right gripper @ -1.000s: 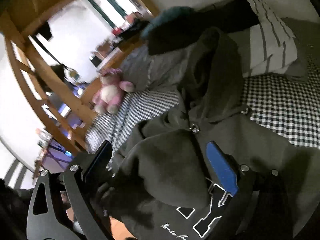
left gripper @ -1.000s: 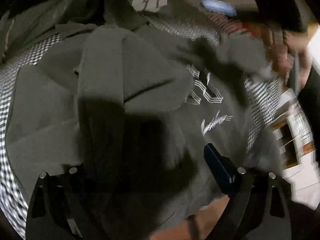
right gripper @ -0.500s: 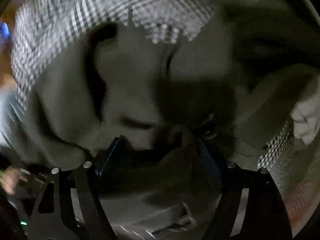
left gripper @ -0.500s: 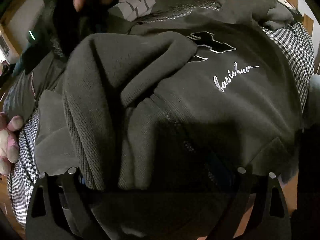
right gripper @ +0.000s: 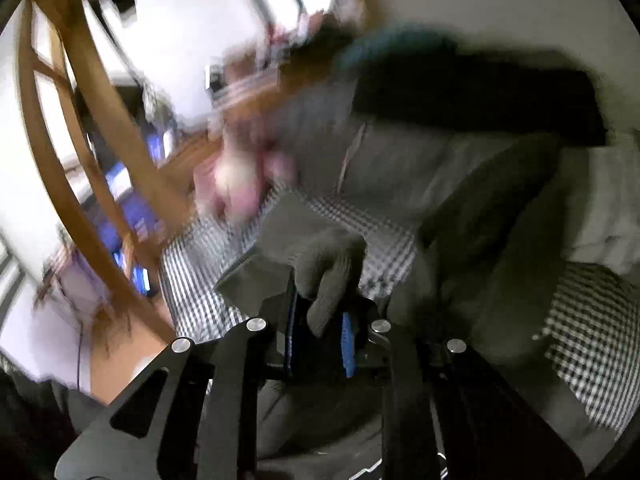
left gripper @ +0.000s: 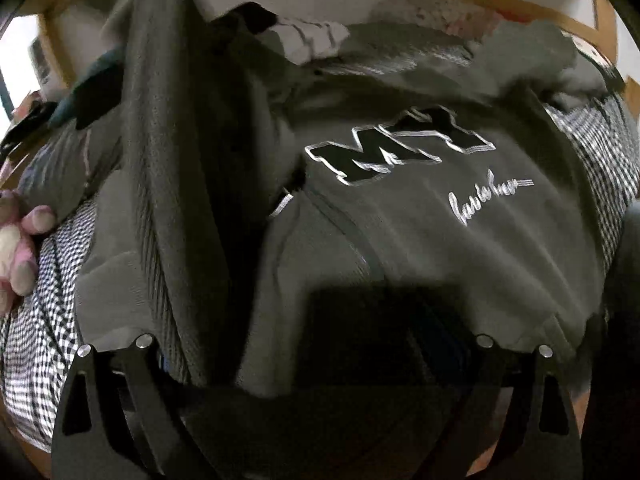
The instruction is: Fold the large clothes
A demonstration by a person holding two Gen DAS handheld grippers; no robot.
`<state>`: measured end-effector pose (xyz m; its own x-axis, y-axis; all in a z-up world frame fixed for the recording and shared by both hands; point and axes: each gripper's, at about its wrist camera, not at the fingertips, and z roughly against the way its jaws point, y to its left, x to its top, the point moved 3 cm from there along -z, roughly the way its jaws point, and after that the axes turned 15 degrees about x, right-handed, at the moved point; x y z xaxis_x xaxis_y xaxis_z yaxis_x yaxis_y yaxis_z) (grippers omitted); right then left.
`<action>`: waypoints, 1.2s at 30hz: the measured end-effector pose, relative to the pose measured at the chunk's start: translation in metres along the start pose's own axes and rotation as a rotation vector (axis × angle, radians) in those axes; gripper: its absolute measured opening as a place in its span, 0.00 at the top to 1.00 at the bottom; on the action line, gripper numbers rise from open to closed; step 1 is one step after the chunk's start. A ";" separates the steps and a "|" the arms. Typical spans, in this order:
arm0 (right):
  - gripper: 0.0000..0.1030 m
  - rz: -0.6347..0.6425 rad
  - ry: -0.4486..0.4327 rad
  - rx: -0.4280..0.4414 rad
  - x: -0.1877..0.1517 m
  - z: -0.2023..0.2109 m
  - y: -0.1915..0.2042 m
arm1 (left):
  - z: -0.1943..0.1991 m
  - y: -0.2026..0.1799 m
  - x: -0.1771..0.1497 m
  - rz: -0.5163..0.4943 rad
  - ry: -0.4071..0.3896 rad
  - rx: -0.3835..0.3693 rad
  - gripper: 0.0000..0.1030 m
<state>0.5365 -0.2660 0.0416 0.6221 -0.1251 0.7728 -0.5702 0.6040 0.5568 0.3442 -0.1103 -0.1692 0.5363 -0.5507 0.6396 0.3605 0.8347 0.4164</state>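
Observation:
A dark olive hoodie with black "MY" letters and a white script line lies chest-up on the checked bedsheet. One sleeve is pulled up and stretches toward the top left. My left gripper sits at the hoodie's hem, its fingers wide apart and open, with cloth draped over and between them. In the right wrist view my right gripper has its jaws closing on a bunched fold of the hoodie's sleeve, and the blue pads pinch it above the sheet.
A pink plush toy lies at the bed's left side, also in the left wrist view. A striped pillow and a heap of dark clothes lie at the head end. A wooden bed frame runs along the left.
The right gripper's jaws have narrowed onto the sleeve and risen, swinging its view up toward the room. The sleeve has come off the hoodie's chest, uncovering the letters.

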 end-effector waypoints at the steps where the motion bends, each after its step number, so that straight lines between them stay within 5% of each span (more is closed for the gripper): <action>1: 0.83 -0.049 -0.058 -0.001 -0.011 0.022 -0.010 | 0.001 0.000 0.001 0.003 -0.013 0.016 0.10; 4: 0.83 -0.251 -0.188 -0.066 -0.088 0.094 -0.060 | 0.001 -0.002 0.000 0.020 0.002 0.010 0.10; 8: 0.83 -0.470 -0.198 -0.167 -0.196 0.143 -0.100 | 0.008 0.005 -0.003 0.119 0.023 -0.043 0.10; 13: 0.83 -0.567 -0.253 -0.163 -0.270 0.168 -0.101 | 0.043 0.067 0.013 0.438 -0.030 -0.109 0.10; 15: 0.83 -0.571 -0.283 -0.144 -0.277 0.168 -0.105 | 0.045 0.097 0.031 0.525 -0.042 -0.127 0.10; 18: 0.82 -0.592 -0.347 -0.116 -0.276 0.169 -0.114 | 0.006 0.133 0.056 0.523 0.024 -0.022 0.10; 21: 0.70 -0.539 -0.393 -0.197 -0.256 0.183 -0.113 | -0.068 0.152 0.054 0.515 0.229 0.016 0.10; 23: 0.26 -0.491 -0.386 -0.354 -0.241 0.197 -0.111 | -0.102 0.157 0.038 0.529 0.339 0.016 0.10; 27: 0.26 -0.294 -0.221 -0.647 -0.218 0.210 -0.092 | -0.106 0.187 -0.001 0.663 0.335 0.122 0.09; 31: 0.18 -0.257 -0.191 -0.558 -0.200 0.214 -0.085 | -0.102 0.188 -0.023 0.653 0.316 0.085 0.09; 34: 0.16 -0.243 -0.037 -0.542 -0.192 0.175 -0.100 | -0.092 0.180 -0.022 0.603 0.296 0.133 0.09; 36: 0.28 -0.264 0.114 -0.569 -0.196 0.144 -0.123 | -0.093 0.178 -0.021 0.591 0.294 0.144 0.09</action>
<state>0.4076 -0.4291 -0.1350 0.7737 -0.2617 0.5770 -0.0349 0.8917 0.4513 0.4678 0.0490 -0.1684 0.8046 0.0365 0.5927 -0.1516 0.9776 0.1457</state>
